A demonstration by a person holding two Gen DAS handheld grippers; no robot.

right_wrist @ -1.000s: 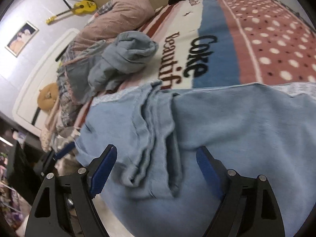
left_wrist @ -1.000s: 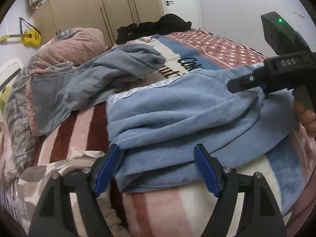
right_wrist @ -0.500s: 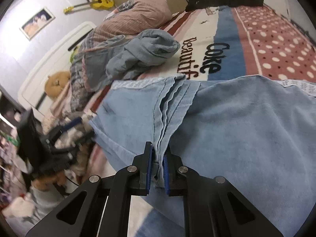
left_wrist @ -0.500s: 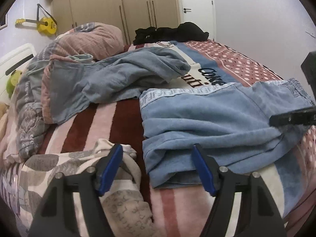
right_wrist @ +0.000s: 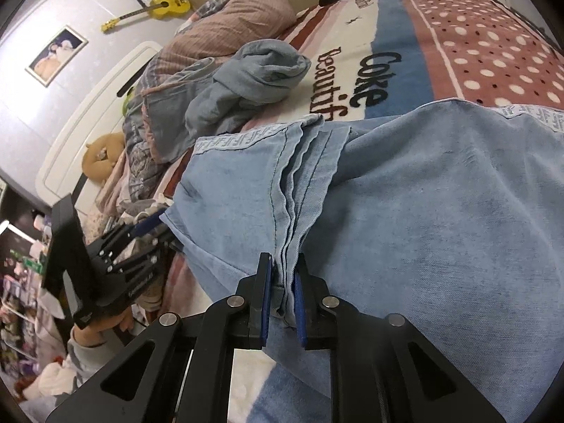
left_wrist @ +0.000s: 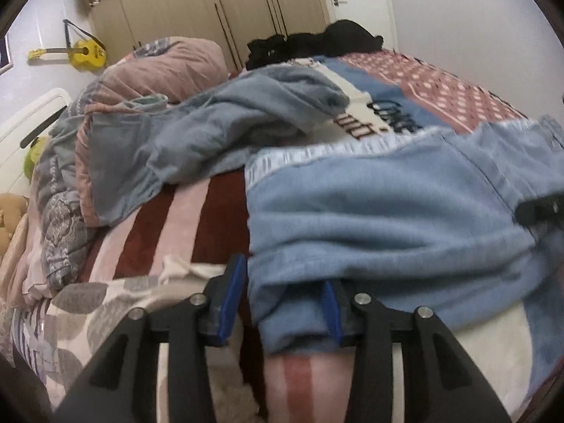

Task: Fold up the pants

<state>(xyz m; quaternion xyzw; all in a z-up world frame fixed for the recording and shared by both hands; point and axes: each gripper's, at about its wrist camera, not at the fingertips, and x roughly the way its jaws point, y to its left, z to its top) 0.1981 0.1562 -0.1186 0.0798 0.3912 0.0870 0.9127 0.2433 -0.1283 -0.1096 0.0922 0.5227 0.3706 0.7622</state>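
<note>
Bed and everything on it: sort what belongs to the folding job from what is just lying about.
Job:
light blue pants
right gripper, pinching their bunched edge
left gripper, closing around their corner

Lying about:
grey-blue garment
pink pillow
black clothes
yellow guitar

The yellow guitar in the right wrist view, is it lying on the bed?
No, the yellow guitar hangs on the wall above the headboard, apart from the bed and its blankets.
</note>
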